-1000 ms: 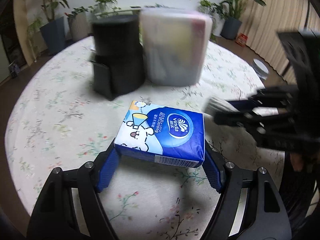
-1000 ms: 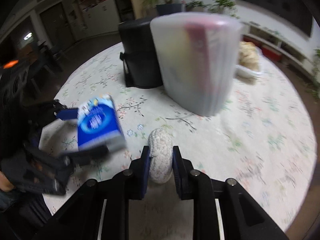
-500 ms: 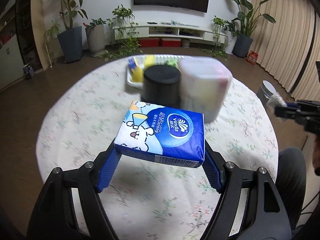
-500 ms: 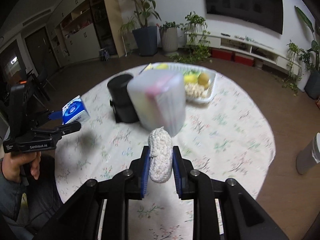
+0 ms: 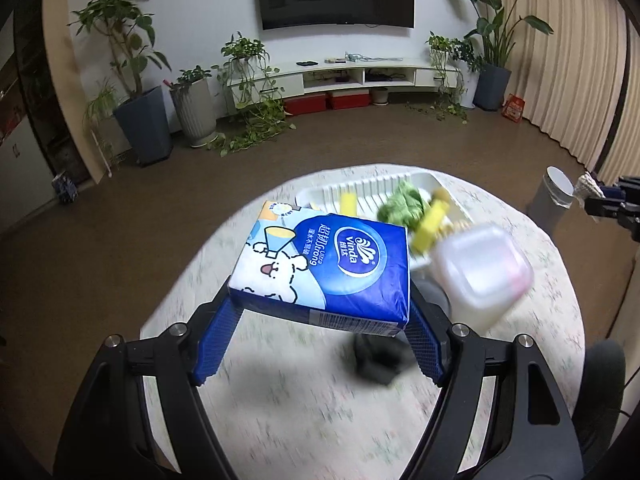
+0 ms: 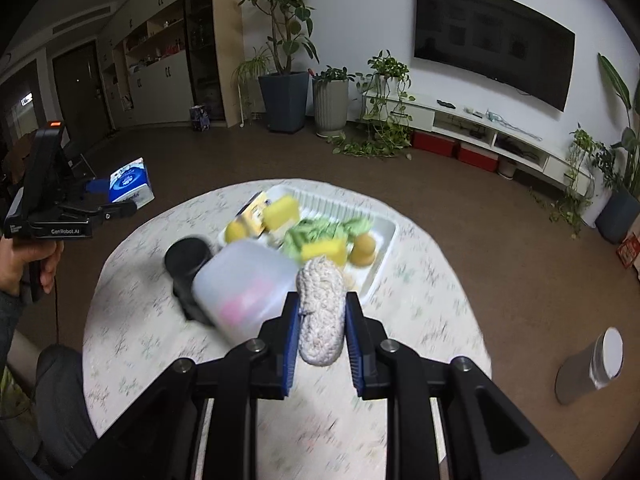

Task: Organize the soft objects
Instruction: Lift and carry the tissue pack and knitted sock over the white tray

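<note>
Left hand-held gripper clamps a blue tissue pack crosswise, right hand-held gripper pinches an upright knitted roll, both raised above the counter; ahead lies the white tray holding sponges and green cloth.

A home living room: wall television, potted plants.

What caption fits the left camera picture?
Left gripper lifts a blue tissue pack high above the round table and white tray.
</note>
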Demonstrator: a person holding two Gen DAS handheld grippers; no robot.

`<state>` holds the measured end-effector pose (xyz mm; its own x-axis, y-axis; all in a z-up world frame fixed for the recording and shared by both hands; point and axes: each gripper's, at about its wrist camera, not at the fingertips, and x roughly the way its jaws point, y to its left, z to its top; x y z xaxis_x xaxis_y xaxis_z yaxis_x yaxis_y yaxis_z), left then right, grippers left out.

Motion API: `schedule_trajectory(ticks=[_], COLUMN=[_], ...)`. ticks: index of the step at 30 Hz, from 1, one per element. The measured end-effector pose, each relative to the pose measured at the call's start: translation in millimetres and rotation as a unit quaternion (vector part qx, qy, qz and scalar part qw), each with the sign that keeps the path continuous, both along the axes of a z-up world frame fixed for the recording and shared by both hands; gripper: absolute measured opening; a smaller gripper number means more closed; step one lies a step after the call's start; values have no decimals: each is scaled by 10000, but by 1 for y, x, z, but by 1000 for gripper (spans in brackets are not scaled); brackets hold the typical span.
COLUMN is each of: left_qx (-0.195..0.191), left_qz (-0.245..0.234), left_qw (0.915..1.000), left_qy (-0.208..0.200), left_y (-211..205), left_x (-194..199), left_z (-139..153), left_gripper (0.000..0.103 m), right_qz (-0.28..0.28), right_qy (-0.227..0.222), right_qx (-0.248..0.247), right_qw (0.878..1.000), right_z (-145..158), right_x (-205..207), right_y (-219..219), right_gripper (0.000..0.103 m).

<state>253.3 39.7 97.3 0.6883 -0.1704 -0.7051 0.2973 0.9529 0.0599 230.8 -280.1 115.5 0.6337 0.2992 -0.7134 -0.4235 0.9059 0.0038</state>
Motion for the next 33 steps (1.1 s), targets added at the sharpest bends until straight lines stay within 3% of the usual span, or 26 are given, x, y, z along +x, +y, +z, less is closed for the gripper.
schedule_trajectory(ticks=[8, 14, 19, 25, 33], left_qx=[263, 451, 803, 913, 1050], left_qz=[-336, -685, -1181, -1434, -1475], left_qw=[9983, 9941, 9855, 9801, 9779], left_qy=[398, 713, 915, 1029, 1048], left_y=[-23, -51, -81, -97, -101], left_x=[94, 143, 158, 164, 164], left_z=[-13, -38, -64, -84, -98], left_gripper=[74, 74, 74, 74, 74], right_qz=[183, 324, 470, 589, 528], right_qy=[403, 926, 1290, 1536, 1620], right_qx=[-125, -250, -406, -503, -410], right_qw=[9989, 9949, 9897, 9851, 9845], right_z=[-2, -30, -65, -100, -115], right_x=[105, 175, 210, 232, 255], right_y=[16, 32, 51, 72, 86], right_gripper=[24, 24, 24, 24, 24])
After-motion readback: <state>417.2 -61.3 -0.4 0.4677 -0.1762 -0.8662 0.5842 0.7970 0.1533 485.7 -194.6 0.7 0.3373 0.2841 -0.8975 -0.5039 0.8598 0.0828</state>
